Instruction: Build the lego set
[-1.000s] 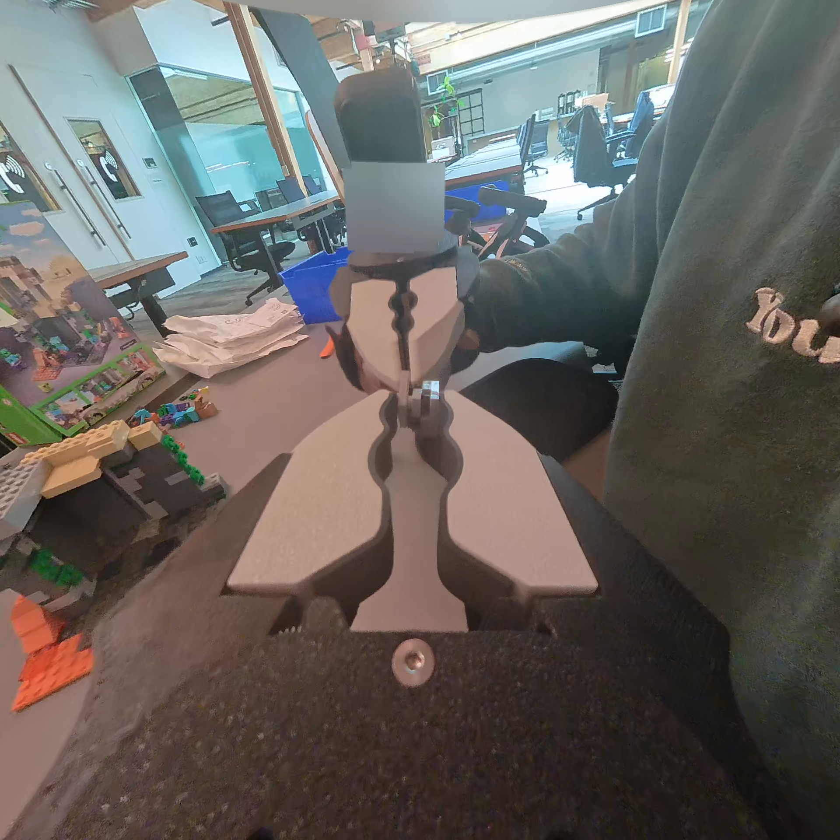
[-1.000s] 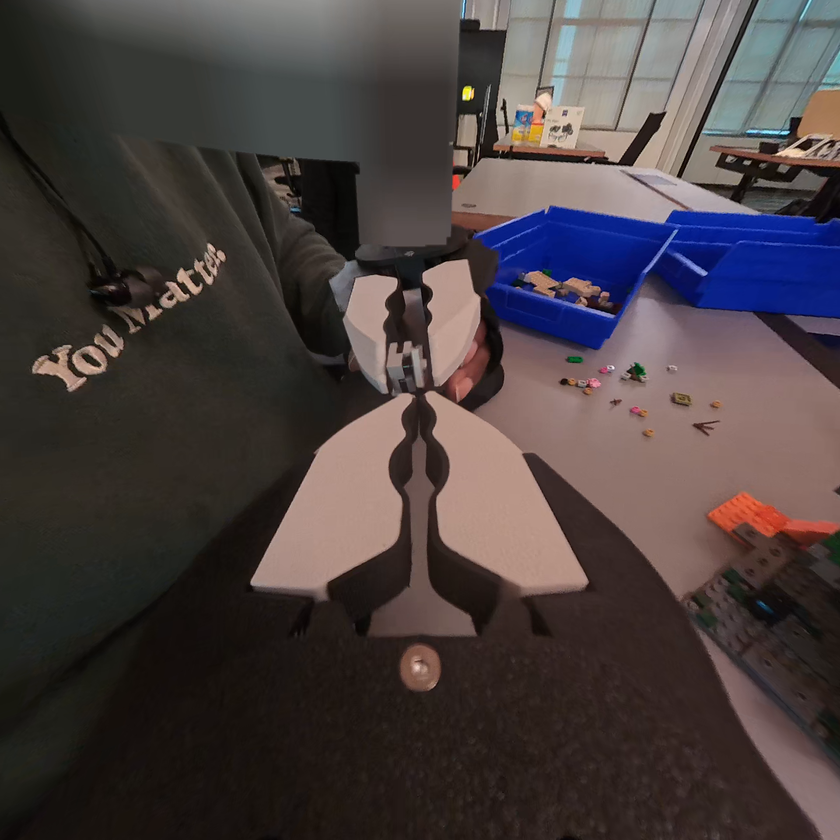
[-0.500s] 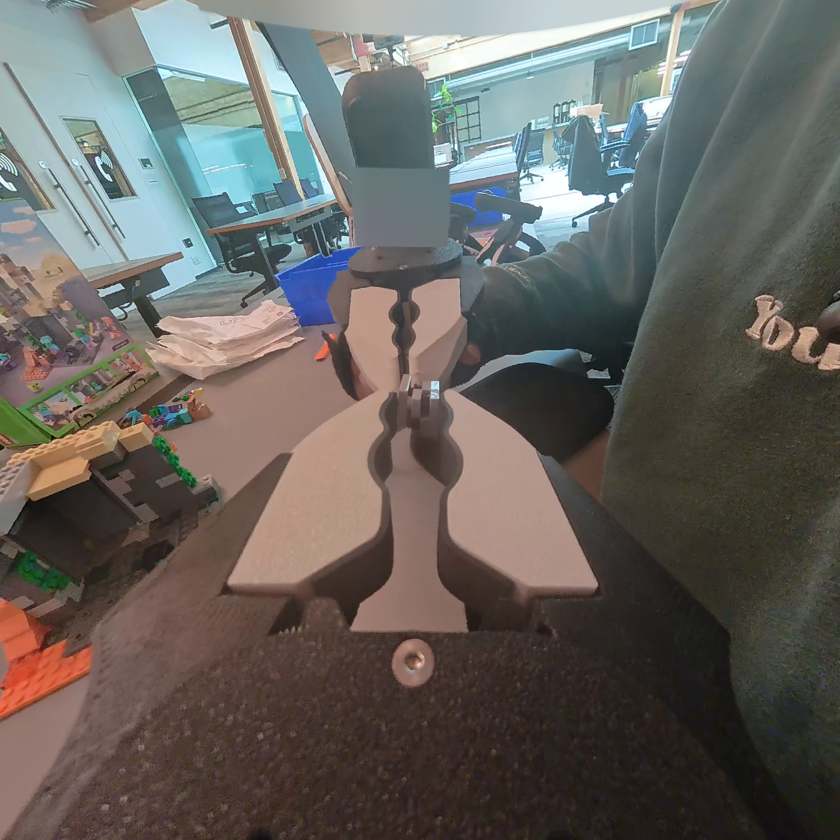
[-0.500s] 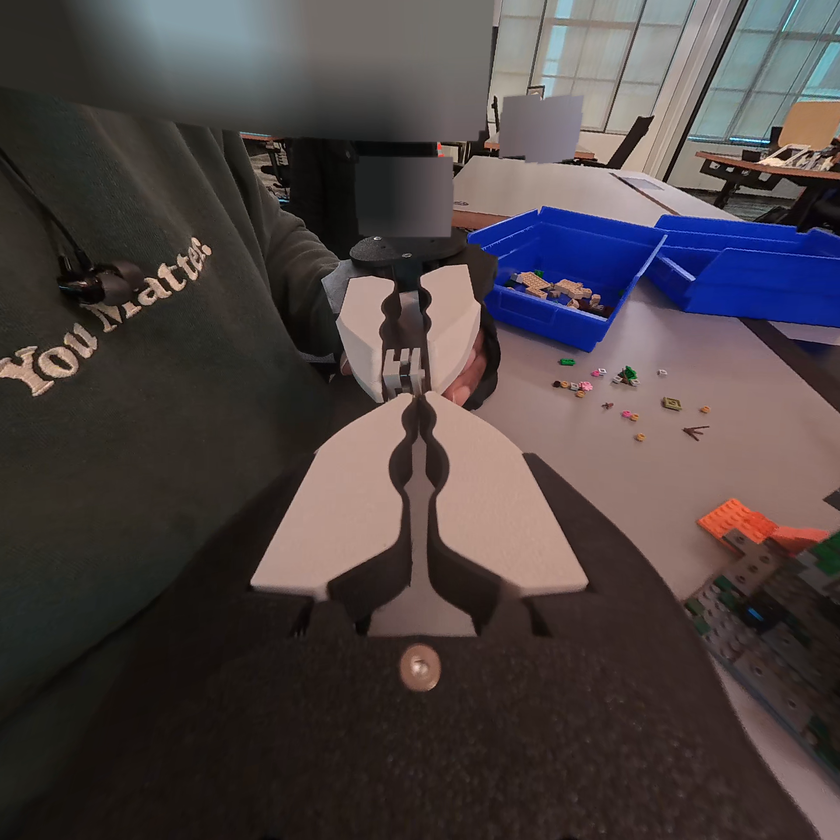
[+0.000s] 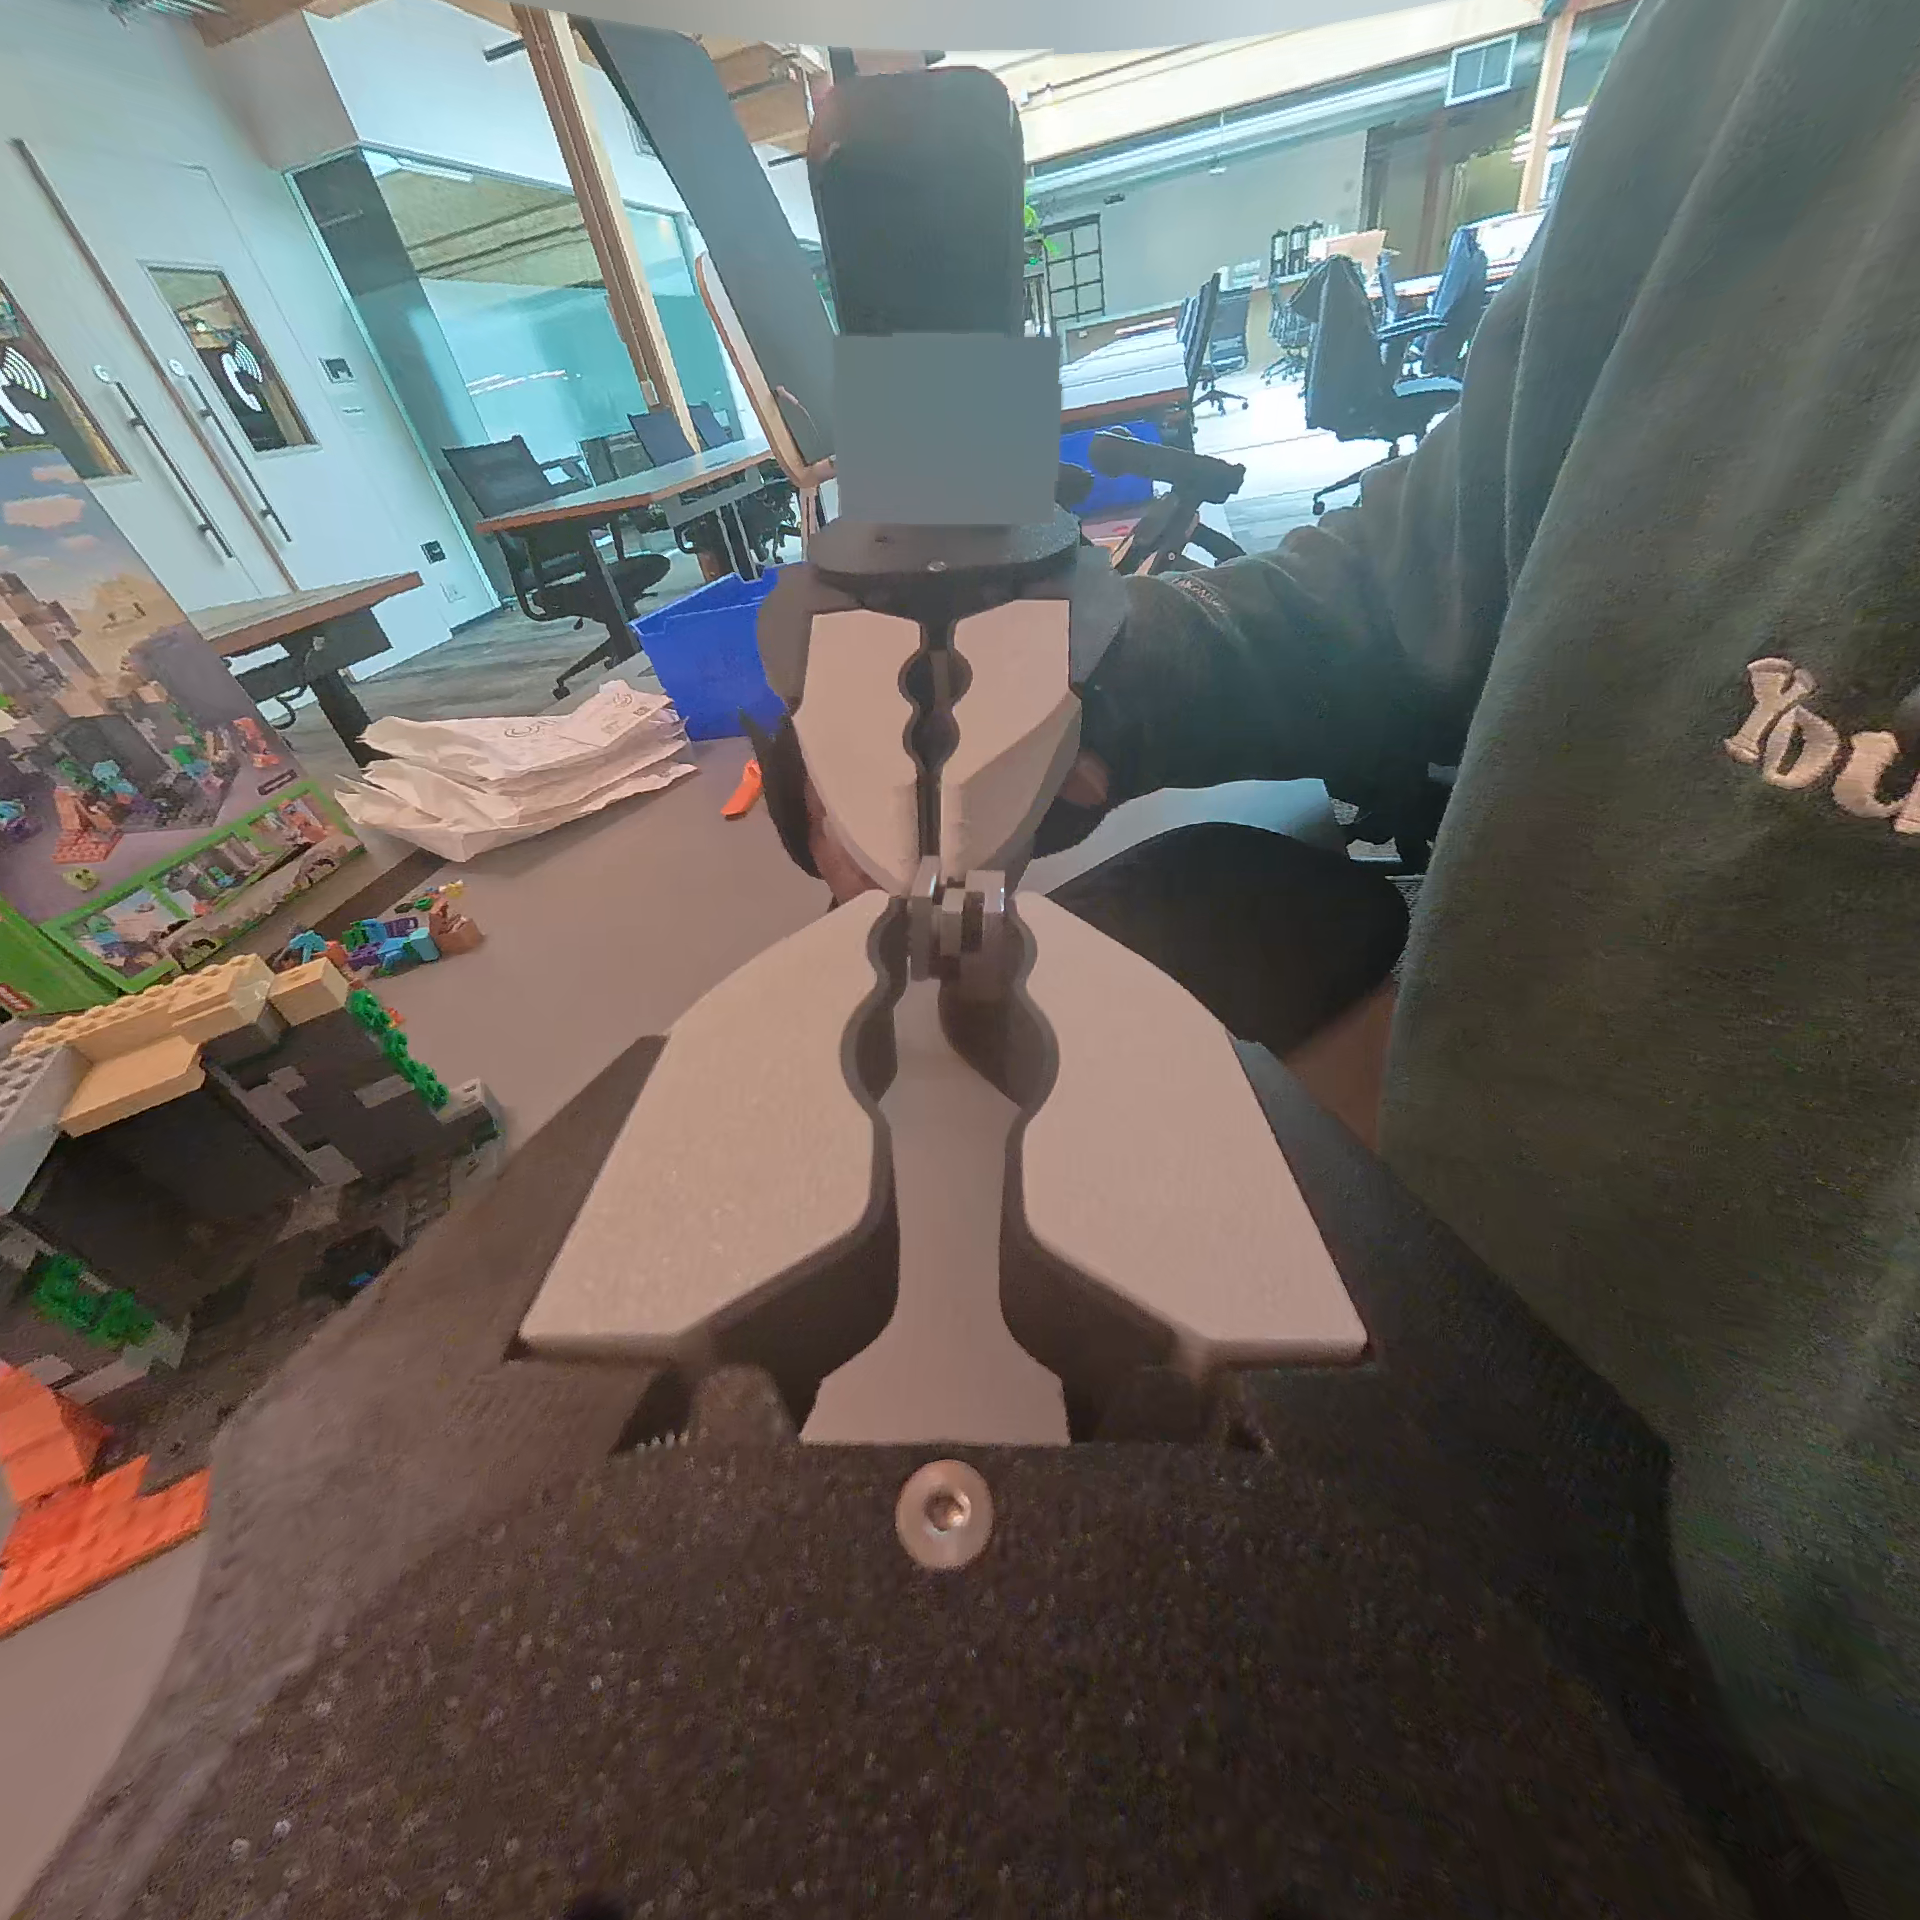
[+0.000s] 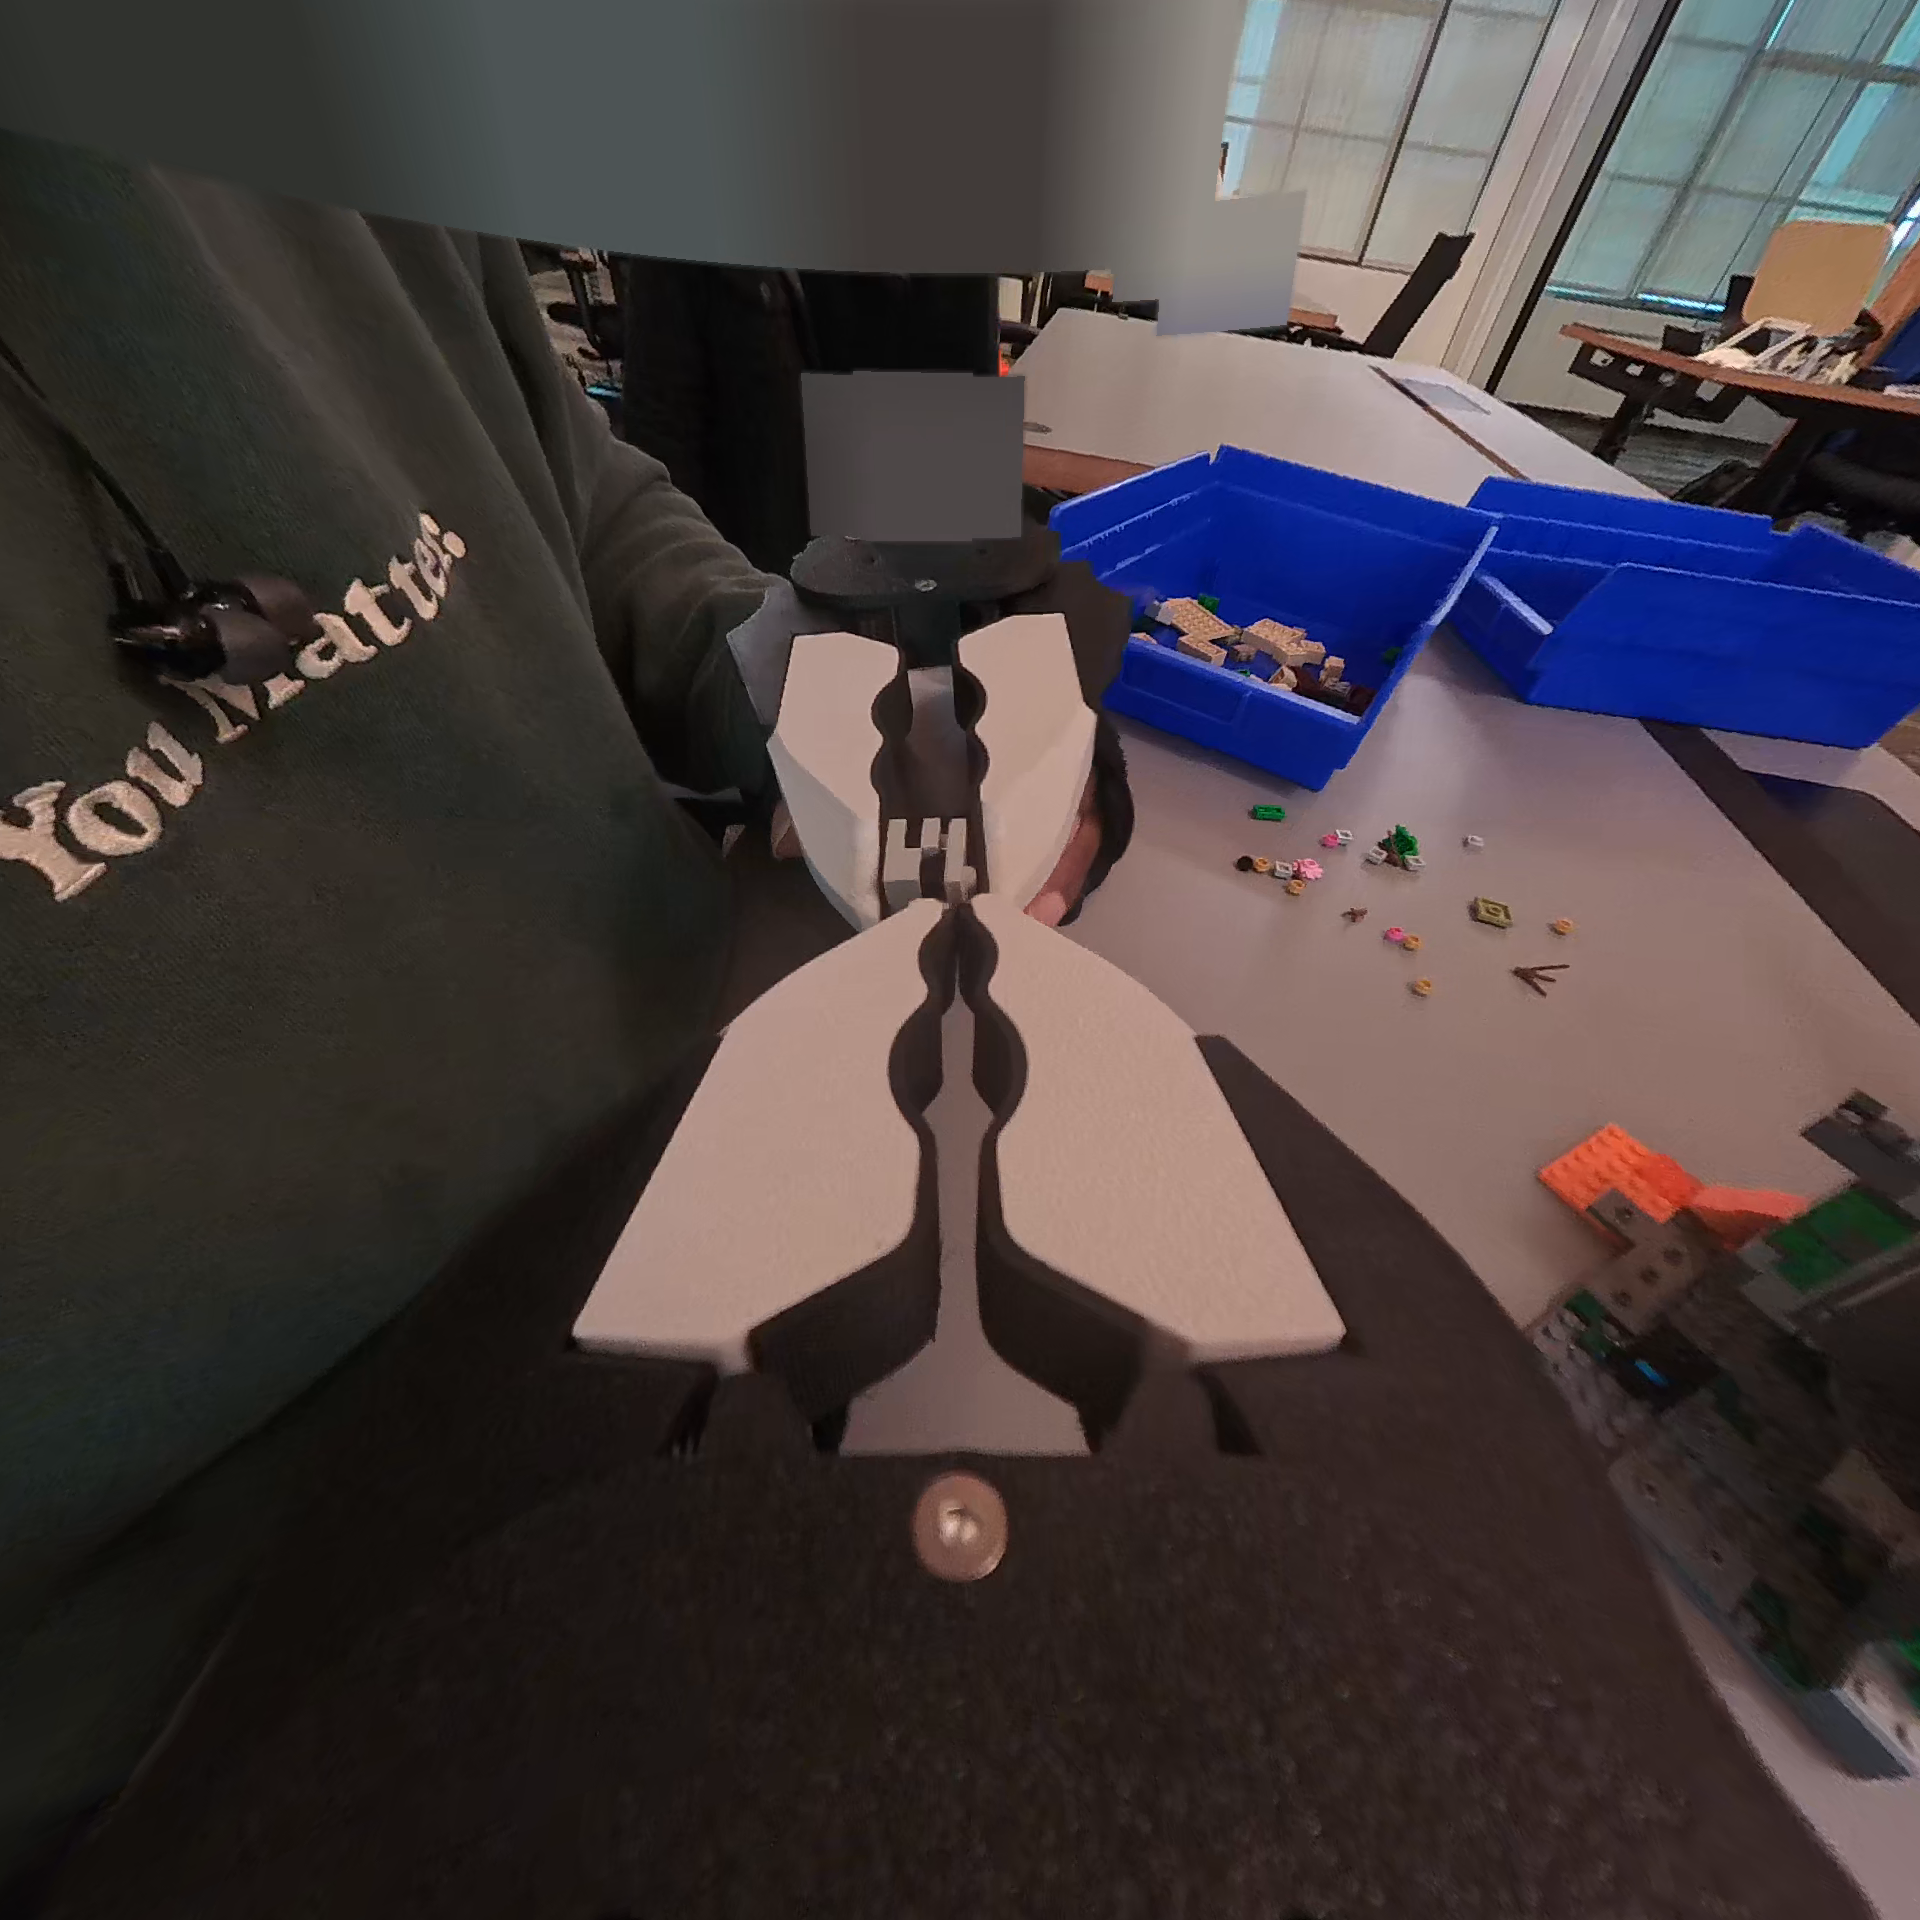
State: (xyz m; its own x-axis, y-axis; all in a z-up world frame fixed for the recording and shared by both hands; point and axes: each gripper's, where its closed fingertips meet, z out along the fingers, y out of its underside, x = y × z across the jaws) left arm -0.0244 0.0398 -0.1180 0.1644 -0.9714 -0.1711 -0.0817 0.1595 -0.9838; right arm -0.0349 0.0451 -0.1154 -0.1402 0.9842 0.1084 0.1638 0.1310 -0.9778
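A small light-grey lego piece [image 5: 951, 928] is held in the air between the two claws, in front of the person's dark green sweatshirt [image 5: 1662, 935] and above the near edge of the bench [image 6: 1351, 1039]. In the left wrist view it looks like a few thin grey plates set side by side with round studs; in the right wrist view [image 6: 928, 857] its pale face shows notched slots. The left claw [image 5: 951, 940] is clenched on the piece at its fingertips. The right claw [image 6: 951, 914] meets it tip to tip, its fingers nearly closed with a sliver of the piece at their ends; whether it truly grips cannot be told.

On the bench stands the partly built lego model [image 5: 239, 1101], dark grey and black with tan plates on top and green bits. An orange plate [image 5: 94, 1548] lies beside it. Behind are the set's box [image 5: 135, 769] and a stack of white paper bags [image 5: 520, 758]. In the right wrist view, small loose pieces [image 6: 1392, 894] are scattered near a blue bin [image 6: 1236, 717] holding tan bricks, with a second blue bin [image 6: 1683, 634] just beside it.
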